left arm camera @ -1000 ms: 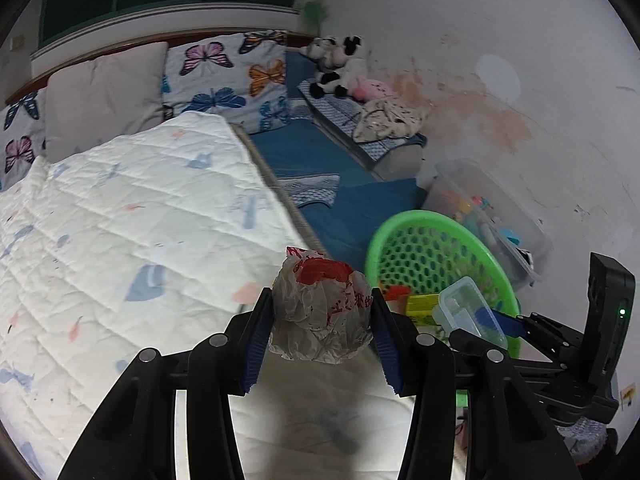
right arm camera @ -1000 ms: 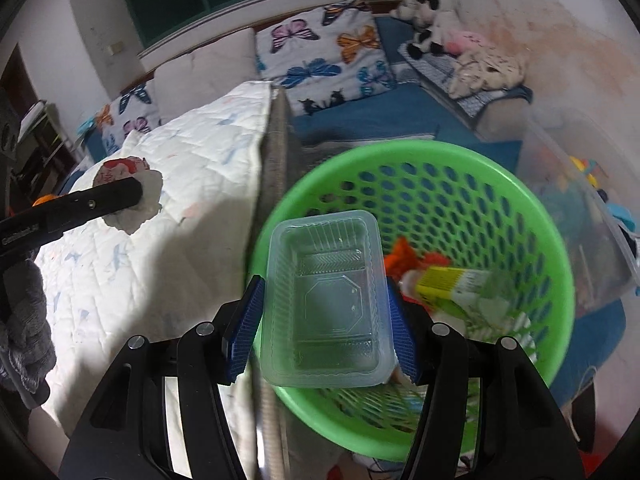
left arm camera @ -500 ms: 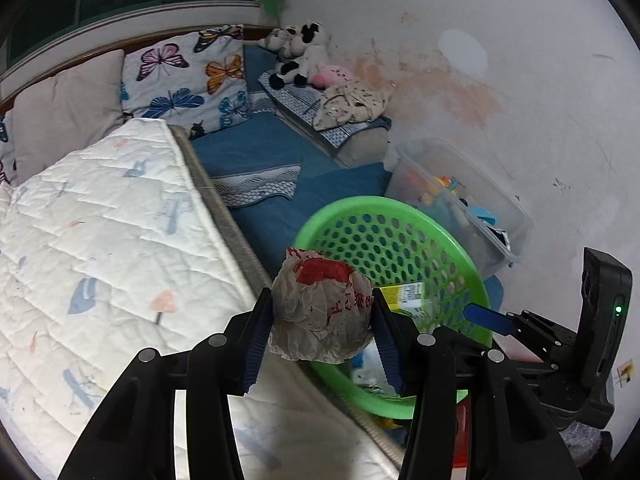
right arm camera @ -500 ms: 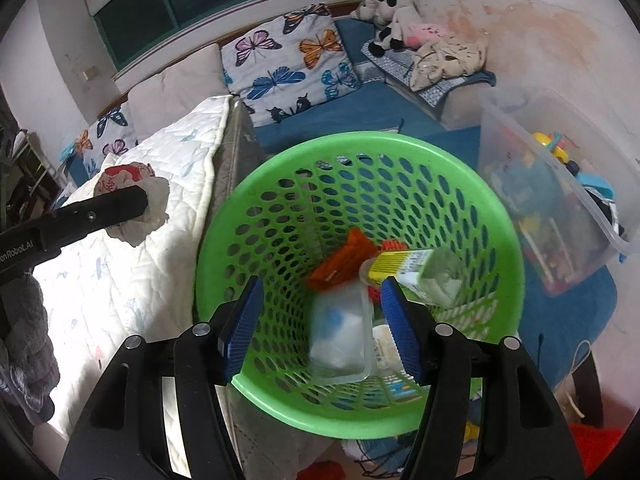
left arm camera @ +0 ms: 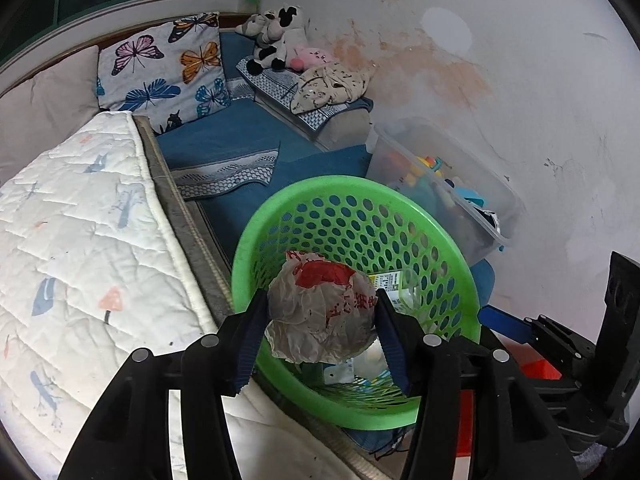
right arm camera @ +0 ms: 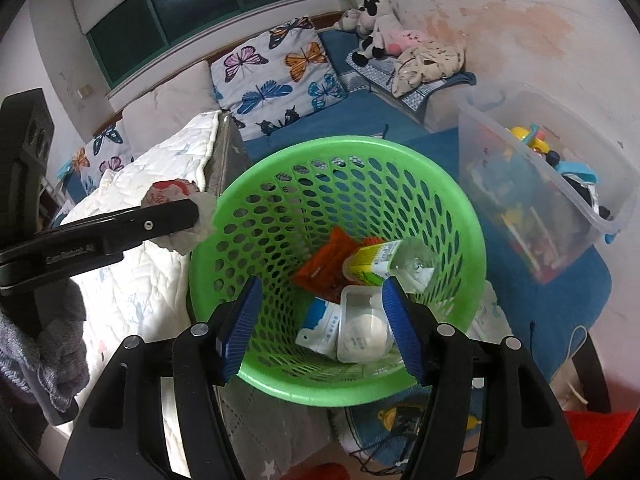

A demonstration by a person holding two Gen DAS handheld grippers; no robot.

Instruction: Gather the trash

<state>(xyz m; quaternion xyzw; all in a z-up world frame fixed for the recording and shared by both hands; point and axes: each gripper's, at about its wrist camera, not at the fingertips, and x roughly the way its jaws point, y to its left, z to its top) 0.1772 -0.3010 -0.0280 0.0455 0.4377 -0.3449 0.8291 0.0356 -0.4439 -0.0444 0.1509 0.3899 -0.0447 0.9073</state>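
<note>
My left gripper (left arm camera: 322, 330) is shut on a crumpled white and red paper wrapper (left arm camera: 320, 312) and holds it over the near-left rim of the green perforated basket (left arm camera: 420, 216). In the right wrist view the wrapper (right arm camera: 180, 200) and the left gripper's finger (right arm camera: 120, 228) sit just left of the basket (right arm camera: 452, 184). My right gripper (right arm camera: 320, 326) is open and empty above the basket. A clear plastic tray (right arm camera: 362, 330), a bottle with a yellow label (right arm camera: 380, 260) and a red packet (right arm camera: 328, 260) lie inside.
A white quilted mattress (left arm camera: 80, 232) lies to the left of the basket. A clear storage bin of toys (right arm camera: 552, 184) stands to the right by the wall. Blue bedding, butterfly pillows (left arm camera: 168, 76) and plush toys (left arm camera: 276, 36) lie behind.
My right gripper opened and the clear plastic tray dropped into the basket. My left gripper carried the wrapper from over the mattress rightwards to the basket's rim.
</note>
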